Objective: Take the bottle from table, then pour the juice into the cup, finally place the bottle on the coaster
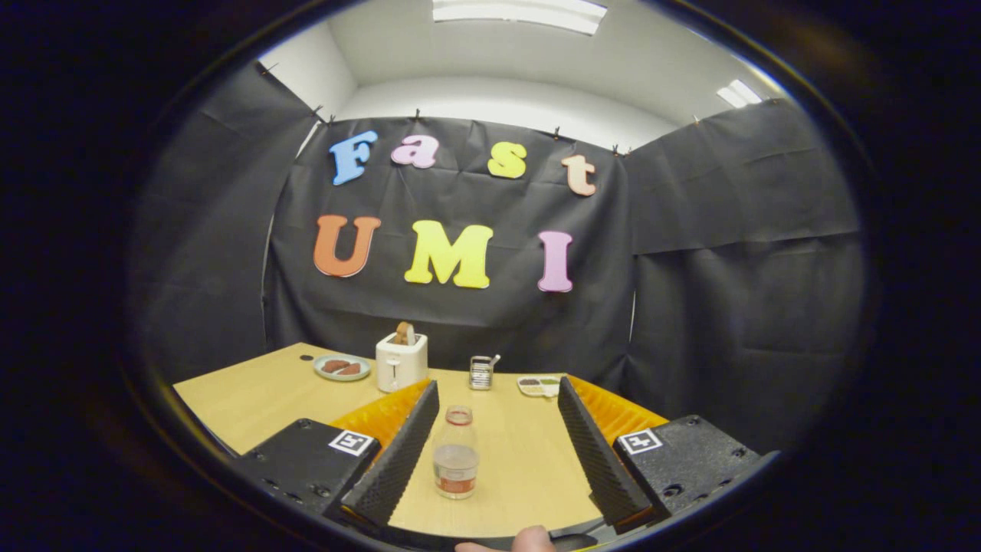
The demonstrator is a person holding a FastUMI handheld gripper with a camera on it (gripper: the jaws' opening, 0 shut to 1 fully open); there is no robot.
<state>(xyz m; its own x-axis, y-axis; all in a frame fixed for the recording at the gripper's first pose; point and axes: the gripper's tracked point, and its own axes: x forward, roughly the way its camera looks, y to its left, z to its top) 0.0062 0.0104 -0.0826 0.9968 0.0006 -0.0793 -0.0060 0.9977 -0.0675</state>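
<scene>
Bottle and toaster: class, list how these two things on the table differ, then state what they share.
The bottle is clear with a red cap; the toaster is opaque white. The bottle stands between the open hand-held gripper fingers; the toaster stands far beyond them. Toast pokes from the toaster; the bottle is capped. Both stand upright on the table.

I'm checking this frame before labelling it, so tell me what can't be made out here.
- Cup and coaster: cannot place either from the gripper view.
- Small tray beyond the fingers: contents too small to name.
- Bottle between the open gripper fingers: fill level unclear through the clear plastic.
- Table: near edge hidden by the gripper body.
</scene>
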